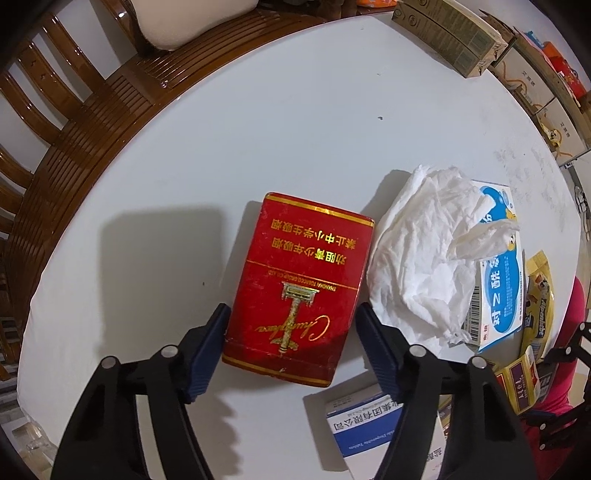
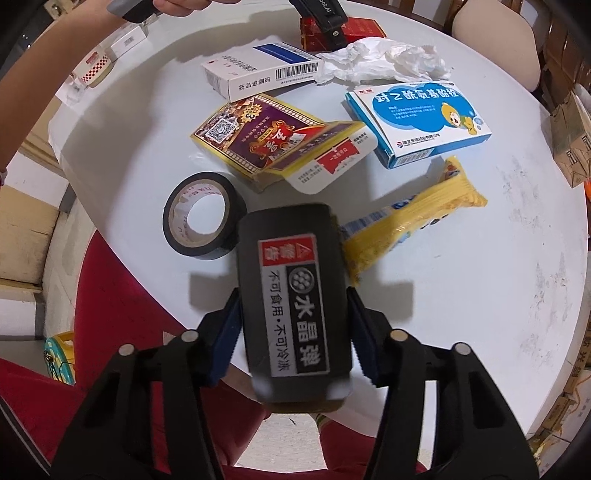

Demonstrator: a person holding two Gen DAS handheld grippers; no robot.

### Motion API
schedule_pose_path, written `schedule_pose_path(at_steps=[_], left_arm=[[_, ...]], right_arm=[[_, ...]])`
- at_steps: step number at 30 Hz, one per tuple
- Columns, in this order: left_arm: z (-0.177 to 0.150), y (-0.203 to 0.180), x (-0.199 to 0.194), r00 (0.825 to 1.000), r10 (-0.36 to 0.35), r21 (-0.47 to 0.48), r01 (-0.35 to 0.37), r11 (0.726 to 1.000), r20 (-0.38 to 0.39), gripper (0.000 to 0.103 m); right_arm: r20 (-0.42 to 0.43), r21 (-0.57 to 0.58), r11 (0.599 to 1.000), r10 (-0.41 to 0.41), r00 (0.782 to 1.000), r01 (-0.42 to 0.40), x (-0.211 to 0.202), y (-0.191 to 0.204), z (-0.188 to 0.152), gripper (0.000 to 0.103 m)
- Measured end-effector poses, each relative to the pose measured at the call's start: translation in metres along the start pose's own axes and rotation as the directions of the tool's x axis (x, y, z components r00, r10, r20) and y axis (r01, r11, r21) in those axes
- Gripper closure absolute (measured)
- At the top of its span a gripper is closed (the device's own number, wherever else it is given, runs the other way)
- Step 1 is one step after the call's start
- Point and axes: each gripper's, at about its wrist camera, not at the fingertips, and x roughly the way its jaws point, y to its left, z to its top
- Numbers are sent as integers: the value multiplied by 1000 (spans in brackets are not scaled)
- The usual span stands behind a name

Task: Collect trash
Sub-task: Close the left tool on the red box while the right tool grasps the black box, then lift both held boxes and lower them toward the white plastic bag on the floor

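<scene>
A red cigarette pack (image 1: 295, 288) with gold print lies flat on the white round table (image 1: 258, 129). My left gripper (image 1: 291, 308) points down over it with one blue pad on each long side. The left pad is at the pack's edge and a thin gap shows at the right pad, so the gripper is open. In the right wrist view my right gripper (image 2: 292, 295) is shut on a black box (image 2: 291, 295) with a red and white warning label, held above the table's near edge. Crumpled white tissue (image 1: 424, 251) lies just right of the red pack.
A blue-and-white medicine box (image 2: 417, 122), a white box with a barcode (image 2: 258, 70), a purple-and-yellow carton (image 2: 273, 136), a roll of black tape (image 2: 203, 218) and a yellow snack wrapper (image 2: 413, 221) lie on the table. Wooden chairs (image 1: 74, 129) and cardboard cartons (image 1: 443, 33) ring it.
</scene>
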Motion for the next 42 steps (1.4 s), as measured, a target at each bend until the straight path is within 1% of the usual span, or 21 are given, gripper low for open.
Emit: schedule_pose_path(at_steps=[3,9,12,14,17,21,23,29,33,36,39,42], left_arm=[[0,0,-2,1000,3,-21,-3,1000,0,42],[-2,3,-3,1000,13,-88,-14,996,-6,43],[-5,11,-2,1000,19,-152,-20,988,-5,43],[-4,17,-2,1000,21,-191,-22,981,-3,44],[-5,27,-2,1000,27,-223,-26,974,0,44],[-8,34,-3,999,40,-245,-38,969,0,44],[-9,38,-5,999,33,-262,-31,965,7,44],[-10,39,-18,998,48,-283,-37,958,31,44],[-15,36,-33,997,65,-300,-47,953,50,44],[-30,23,-57,993,83,-302,-55,952,83,44],[-49,6,-87,986,117,-301,-77,950,116,44],[-70,-16,-115,976,165,-289,-118,950,144,44]], right_arm=[[-1,14,1000,8,1000,-8,0,-3,1,50],[8,66,996,58,998,-58,-3,-14,1,50],[21,87,993,74,997,-76,-7,-20,1,50],[36,83,994,61,997,-64,-12,-20,0,50],[56,76,995,56,997,-60,-21,-19,-1,50],[84,79,996,44,995,-51,-30,-21,-4,50],[101,90,995,35,994,-44,-35,-25,-6,50],[146,122,992,3,989,-21,-52,-43,-12,50],[195,144,990,-41,980,13,-71,-46,-13,50],[239,160,986,-79,968,41,-91,-53,-14,50],[292,178,982,-117,949,66,-115,-55,-14,50],[343,180,979,-150,927,92,-138,-52,-17,50]])
